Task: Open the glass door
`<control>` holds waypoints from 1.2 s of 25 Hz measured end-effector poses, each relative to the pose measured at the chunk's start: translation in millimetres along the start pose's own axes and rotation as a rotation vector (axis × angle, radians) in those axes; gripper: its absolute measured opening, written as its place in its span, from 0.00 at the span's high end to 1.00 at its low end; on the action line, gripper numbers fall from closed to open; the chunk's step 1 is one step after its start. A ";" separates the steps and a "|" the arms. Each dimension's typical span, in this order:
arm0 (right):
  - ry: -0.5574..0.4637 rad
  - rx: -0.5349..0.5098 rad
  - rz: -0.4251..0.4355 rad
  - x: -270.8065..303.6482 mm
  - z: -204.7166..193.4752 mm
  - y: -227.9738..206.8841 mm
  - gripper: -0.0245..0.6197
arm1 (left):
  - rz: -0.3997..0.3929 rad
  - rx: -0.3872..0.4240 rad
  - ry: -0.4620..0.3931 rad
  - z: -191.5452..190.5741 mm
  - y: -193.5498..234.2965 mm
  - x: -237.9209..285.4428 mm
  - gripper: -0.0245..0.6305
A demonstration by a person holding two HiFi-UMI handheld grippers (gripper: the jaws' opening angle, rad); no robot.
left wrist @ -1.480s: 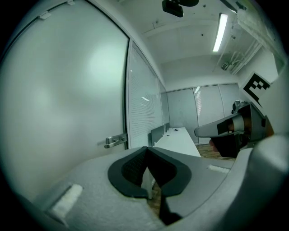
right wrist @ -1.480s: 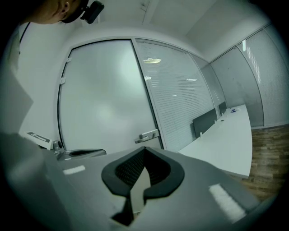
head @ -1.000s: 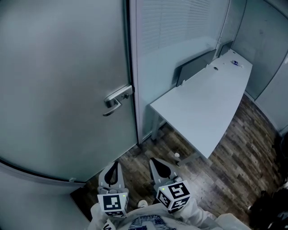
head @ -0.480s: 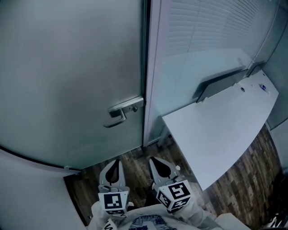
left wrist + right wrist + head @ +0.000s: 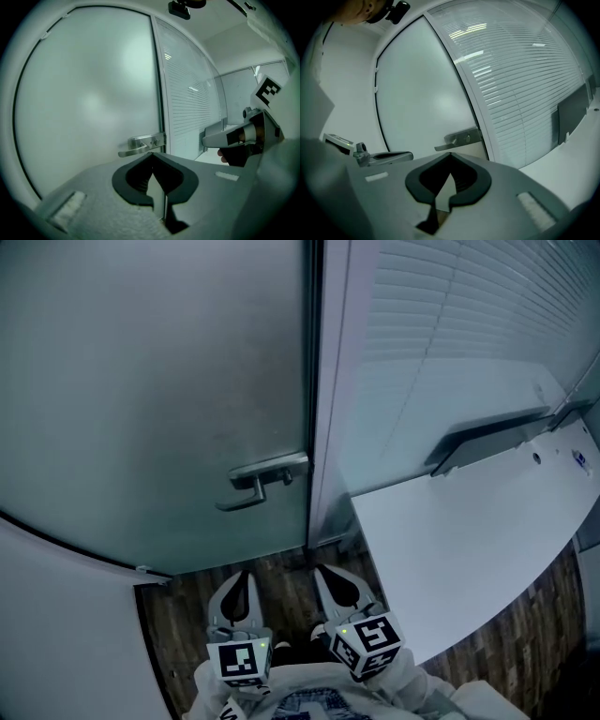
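The frosted glass door (image 5: 159, 381) stands closed ahead of me, and its metal lever handle (image 5: 267, 479) sits near the door's right edge by the frame (image 5: 328, 390). My left gripper (image 5: 243, 579) and right gripper (image 5: 321, 572) are held side by side low in the head view, both below the handle and apart from it. Each is shut with nothing between its jaws. The left gripper view shows the handle (image 5: 140, 145) just above the left gripper (image 5: 153, 155). In the right gripper view the handle (image 5: 461, 138) lies beyond the right gripper (image 5: 450, 154).
A white table (image 5: 469, 540) with a grey panel (image 5: 487, 439) at its back edge stands close on the right. Blinds behind glass (image 5: 450, 306) fill the wall right of the frame. A white wall (image 5: 56, 615) closes the left side. Dark wood floor (image 5: 187, 606) lies underfoot.
The door and handle have come closer and shifted right in the head view, and the table has slid toward the right edge. Both grippers stay shut, side by side.
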State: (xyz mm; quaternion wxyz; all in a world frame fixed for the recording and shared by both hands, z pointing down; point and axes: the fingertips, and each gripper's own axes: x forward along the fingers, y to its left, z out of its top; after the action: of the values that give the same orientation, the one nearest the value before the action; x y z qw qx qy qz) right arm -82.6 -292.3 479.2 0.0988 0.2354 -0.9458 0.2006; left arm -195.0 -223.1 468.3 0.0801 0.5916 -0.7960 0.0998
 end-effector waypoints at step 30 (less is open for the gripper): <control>-0.006 0.014 -0.100 -34.5 8.8 -25.2 0.95 | 0.108 0.826 0.121 -19.7 37.4 90.6 0.48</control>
State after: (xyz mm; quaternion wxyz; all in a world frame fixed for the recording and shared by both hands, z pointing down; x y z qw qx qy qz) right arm -41.1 -302.4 469.9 0.1041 0.2836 -0.9318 0.2011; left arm -256.6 -291.5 507.2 -0.1228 0.5245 -0.7129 0.4491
